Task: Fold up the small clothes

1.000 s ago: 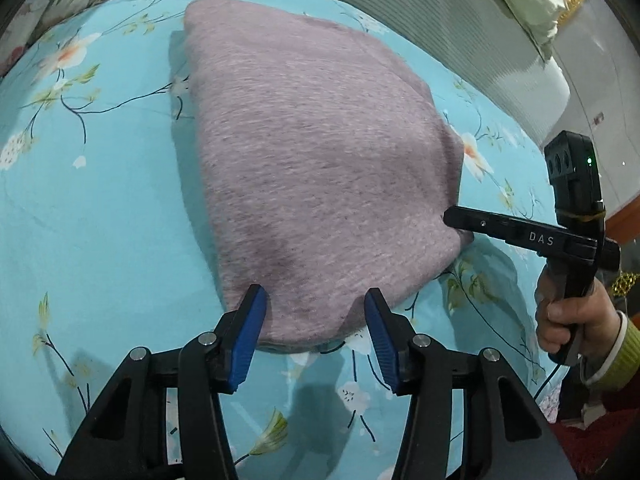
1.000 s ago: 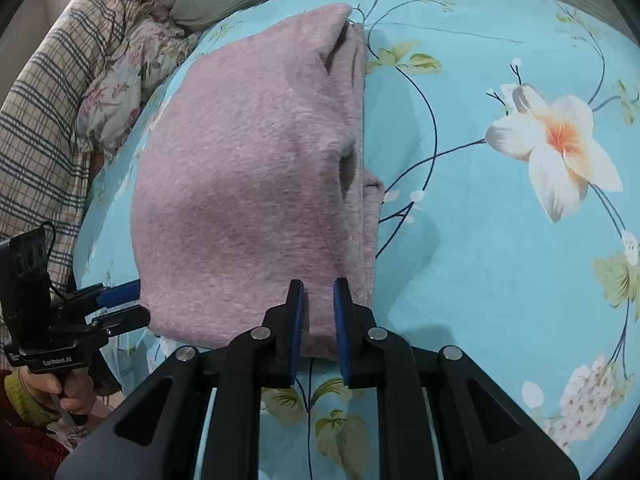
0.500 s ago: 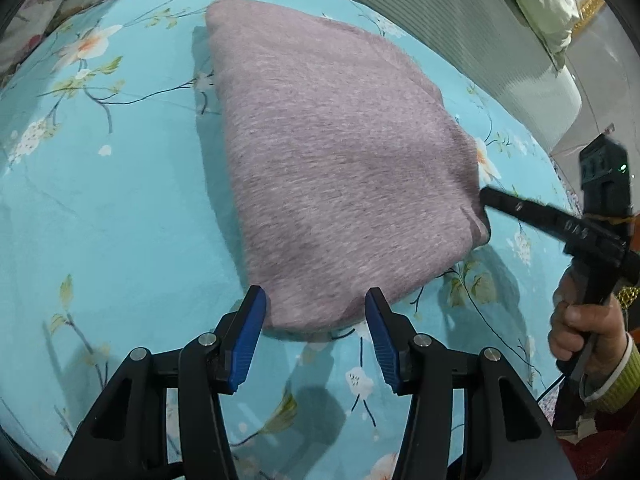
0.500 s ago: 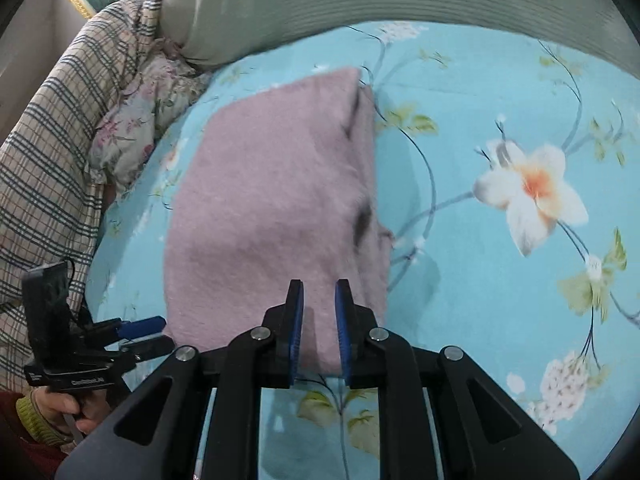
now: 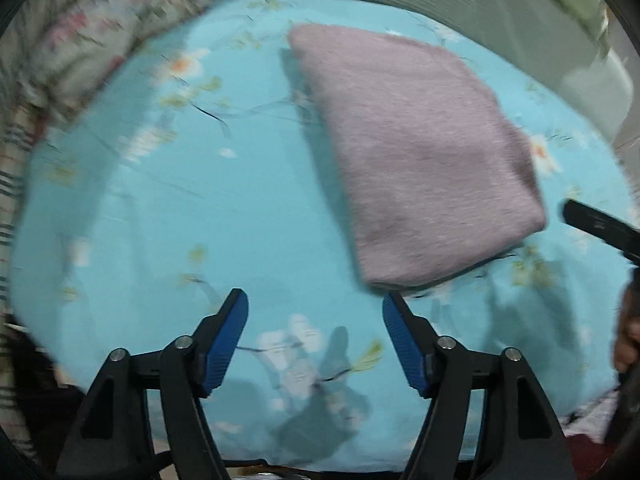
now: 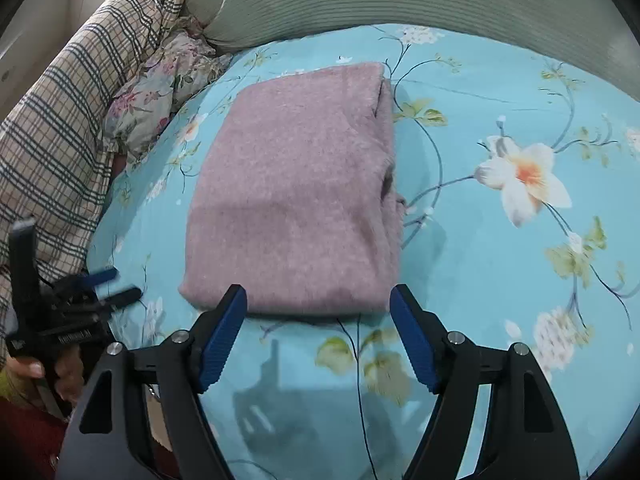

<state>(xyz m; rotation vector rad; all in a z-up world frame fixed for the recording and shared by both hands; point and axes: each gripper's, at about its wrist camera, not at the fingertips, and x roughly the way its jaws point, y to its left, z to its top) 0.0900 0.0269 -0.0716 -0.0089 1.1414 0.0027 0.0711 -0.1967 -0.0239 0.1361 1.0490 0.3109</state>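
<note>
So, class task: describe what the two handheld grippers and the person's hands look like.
Both the left gripper and right gripper have black angular linkage arms with silver pivot bolts and ribbed blue pads on the jaws. Seen from the right wrist, the left one has a black pistol-style handle with white lettering, held by a bare hand with a yellow-green cuff.

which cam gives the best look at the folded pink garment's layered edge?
Right wrist. The folded pink garment is sharp there, and the stacked layers along its right side are visible, with both open grippers clear of it. The left wrist view shows the garment motion-blurred and only its smooth top face and near edge.
</note>
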